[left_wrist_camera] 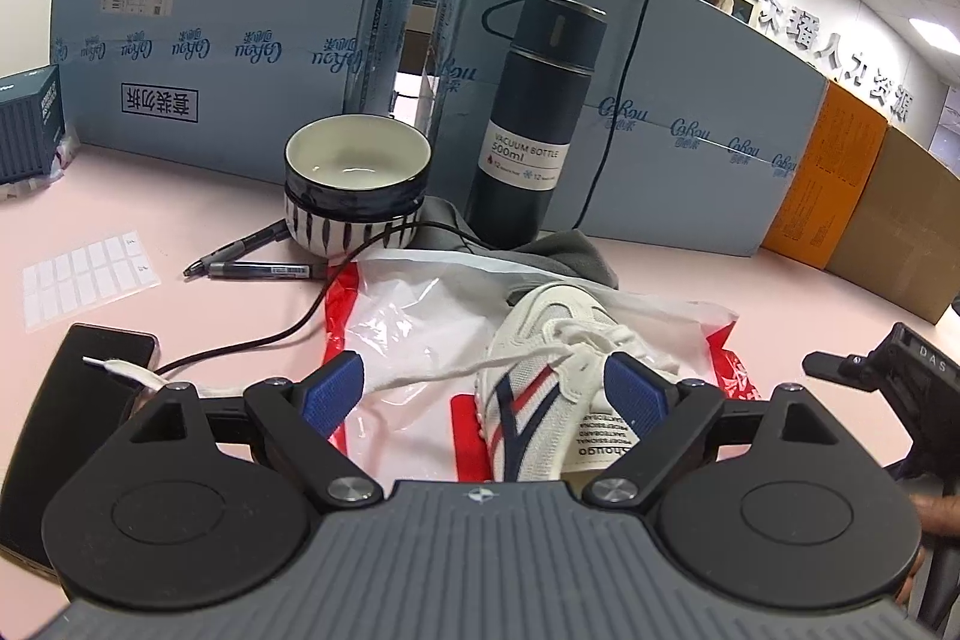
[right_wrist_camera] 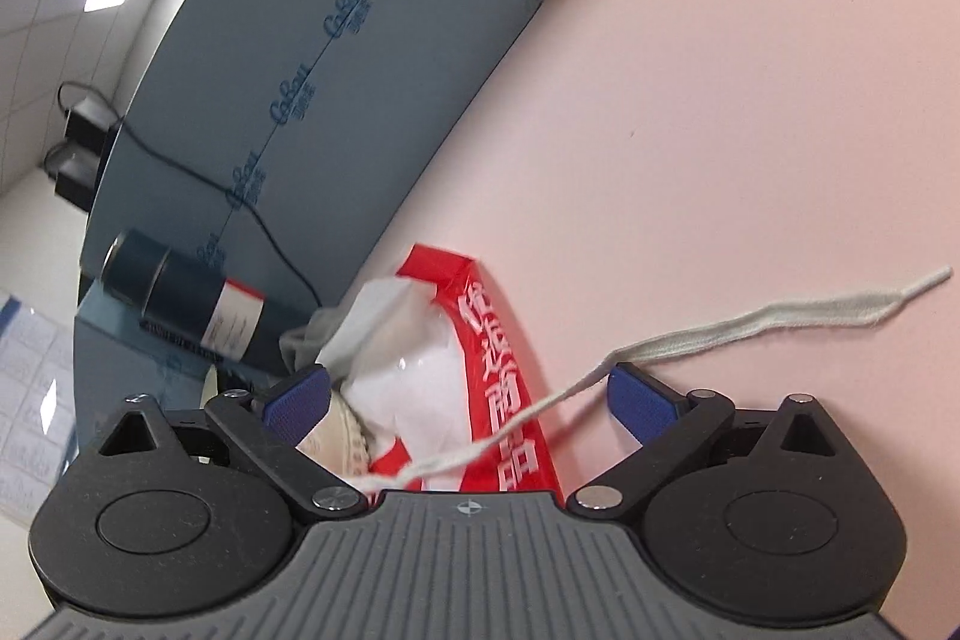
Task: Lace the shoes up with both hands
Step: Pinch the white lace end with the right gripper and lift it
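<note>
Left claw [left_wrist_camera: 483, 390] wide apart astride shoe [left_wrist_camera: 552, 382]; right claw [right_wrist_camera: 469, 400] apart, lace [right_wrist_camera: 750, 325] crossing, unpinched

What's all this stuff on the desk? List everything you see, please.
shoe: one, white with red and navy stripes, on the plastic bag, between the left fingers
laces: two loose ends, white, one trailing each side of the shoe
plastic bag: one, clear and red, under the shoe
grey cloth: one, behind the shoe
vacuum bottle: one, dark blue, upright behind the bag
bowls: two stacked, white with dark stripes, left of the bottle
pens: two, dark, beside the bowls
label sheet: one, white, far left
phone: one, black, near left
boxes: blue, orange and brown, along the back
table: pink
left gripper: open
right gripper: open, a lace crossing between its fingers
</note>
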The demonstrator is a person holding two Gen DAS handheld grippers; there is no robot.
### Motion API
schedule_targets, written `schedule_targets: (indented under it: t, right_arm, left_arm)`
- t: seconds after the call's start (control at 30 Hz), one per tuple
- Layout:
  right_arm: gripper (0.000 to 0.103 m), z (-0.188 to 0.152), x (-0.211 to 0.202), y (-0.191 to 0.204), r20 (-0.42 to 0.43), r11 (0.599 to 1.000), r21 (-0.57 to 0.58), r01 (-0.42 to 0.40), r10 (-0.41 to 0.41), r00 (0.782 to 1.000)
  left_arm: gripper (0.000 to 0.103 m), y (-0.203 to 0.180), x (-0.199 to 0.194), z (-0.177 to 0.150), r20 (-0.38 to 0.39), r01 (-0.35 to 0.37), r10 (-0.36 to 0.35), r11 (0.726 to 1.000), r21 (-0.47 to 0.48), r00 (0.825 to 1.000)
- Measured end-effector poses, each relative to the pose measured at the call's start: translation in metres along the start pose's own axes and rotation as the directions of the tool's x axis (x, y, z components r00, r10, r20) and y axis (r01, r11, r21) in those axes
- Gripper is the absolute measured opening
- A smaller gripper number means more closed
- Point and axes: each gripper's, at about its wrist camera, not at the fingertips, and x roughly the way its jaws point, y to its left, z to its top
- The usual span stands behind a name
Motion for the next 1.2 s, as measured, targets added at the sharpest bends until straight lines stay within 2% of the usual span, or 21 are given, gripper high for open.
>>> schedule_targets:
  t: [0.03,0.1,0.2,0.3,0.43,0.57,0.67,0.73,0.8,0.83,0.9,0.93,1.0,1.07,1.2]
  right_arm:
    - [0.091,0.001,0.0,-0.001,0.005,1.0,0.008,0.005,-0.005,1.0]
    - [0.051,0.003,0.001,-0.005,0.003,0.999,0.032,0.037,-0.037,0.999]
    - [0.024,0.005,0.001,-0.018,-0.003,0.994,0.09,0.054,-0.054,0.999]
    - [0.012,0.006,0.0,-0.026,-0.009,0.992,0.112,0.052,-0.051,0.999]
    - [0.007,0.009,-0.004,-0.019,0.005,0.997,0.072,0.016,-0.016,1.0]
    - [0.007,0.016,-0.007,0.015,0.018,0.993,-0.108,-0.05,0.053,0.998]
    - [0.007,0.02,-0.001,0.057,-0.021,0.94,-0.315,-0.134,0.134,0.991]
    - [0.007,0.018,0.005,0.09,-0.075,0.857,-0.477,-0.195,0.181,0.981]
    - [0.007,0.011,0.013,0.126,-0.143,0.717,-0.652,-0.247,0.203,0.969]
    - [0.007,0.006,0.016,0.143,-0.191,0.63,-0.724,-0.28,0.207,0.959]
    - [0.007,-0.011,0.026,0.172,-0.345,0.418,-0.82,-0.391,0.184,0.92]
    - [0.007,-0.021,0.032,0.184,-0.416,0.308,-0.844,-0.44,0.144,0.898]
    - [0.007,-0.048,0.046,0.192,-0.509,0.12,-0.856,-0.502,-0.031,0.86]
    - [0.007,-0.062,0.057,0.189,-0.499,0.031,-0.865,-0.501,-0.171,0.85]
    - [0.008,-0.053,0.053,0.187,-0.491,0.023,-0.867,-0.498,-0.209,0.846]
  left_arm:
    - [0.086,0.001,0.0,0.0,0.0,-0.001,0.001,1.0,-0.001,1.0]
    - [0.086,0.004,-0.001,0.0,0.0,-0.003,0.003,1.0,-0.003,1.0]
    - [0.086,0.007,0.0,0.0,-0.003,-0.005,0.005,1.0,-0.01,1.0]
    - [0.086,0.009,0.001,0.001,-0.004,-0.003,0.003,1.0,-0.015,1.0]
    - [0.086,0.01,0.001,0.001,-0.009,0.002,-0.002,1.0,-0.01,1.0]
    - [0.086,0.01,0.0,0.0,-0.009,0.007,-0.008,1.0,-0.005,1.0]
    - [0.086,0.01,0.0,0.0,-0.014,0.011,-0.011,1.0,-0.002,1.0]
    - [0.086,0.01,-0.001,0.0,-0.014,0.01,-0.01,1.0,0.001,1.0]
    - [0.086,0.01,-0.002,-0.001,-0.014,0.008,-0.008,1.0,0.001,1.0]
    - [0.086,0.011,-0.003,-0.001,-0.014,0.007,-0.007,1.0,0.0,1.0]
    - [0.086,0.011,-0.004,-0.002,-0.015,0.004,-0.004,1.0,-0.003,1.0]
    - [0.086,0.012,-0.005,-0.002,-0.014,0.002,-0.003,1.0,-0.005,1.0]
    - [0.086,0.012,-0.007,-0.003,-0.012,0.001,-0.001,1.0,-0.008,1.0]
    - [0.086,0.013,-0.011,-0.004,-0.005,-0.004,0.004,1.0,-0.008,1.0]
    - [0.086,0.018,-0.016,-0.007,-0.005,-0.023,0.022,0.999,-0.031,1.0]
